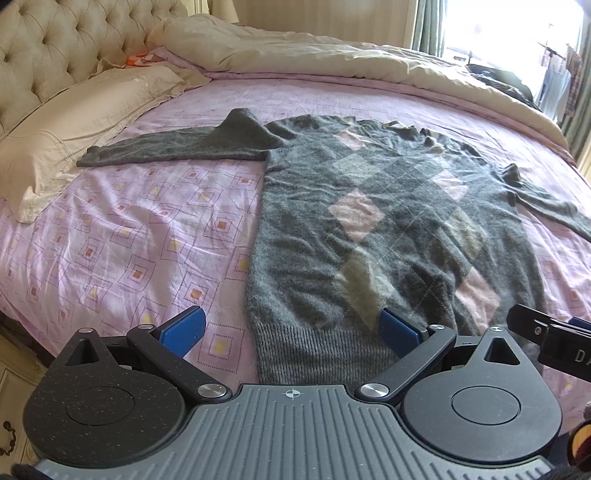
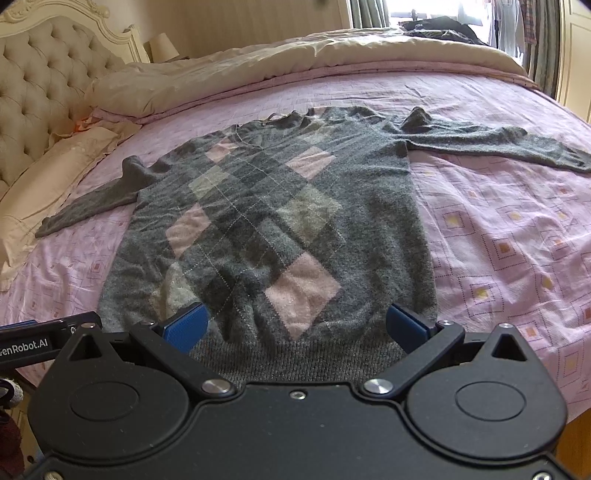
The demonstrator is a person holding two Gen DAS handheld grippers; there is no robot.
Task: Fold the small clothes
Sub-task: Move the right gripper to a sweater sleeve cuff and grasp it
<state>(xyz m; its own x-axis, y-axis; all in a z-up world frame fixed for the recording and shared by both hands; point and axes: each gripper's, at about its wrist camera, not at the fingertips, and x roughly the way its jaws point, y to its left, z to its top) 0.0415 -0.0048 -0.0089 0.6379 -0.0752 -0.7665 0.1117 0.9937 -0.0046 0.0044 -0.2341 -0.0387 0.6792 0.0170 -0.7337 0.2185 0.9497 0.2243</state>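
The bed under its pink checked sheet is filling both views, and a grey diamond-patterned sweater is lying flat on it, front up, both sleeves stretched sideways, ribbed hem nearest you. You are holding your left gripper over the hem's left corner, jaws spread wide and gripping nothing. Your right gripper is hovering over the hem too, likewise spread and empty.

I see a bed with a pink patterned sheet and a tufted cream headboard. Beige pillows lie beside it. Daylight glares through the curtained window.
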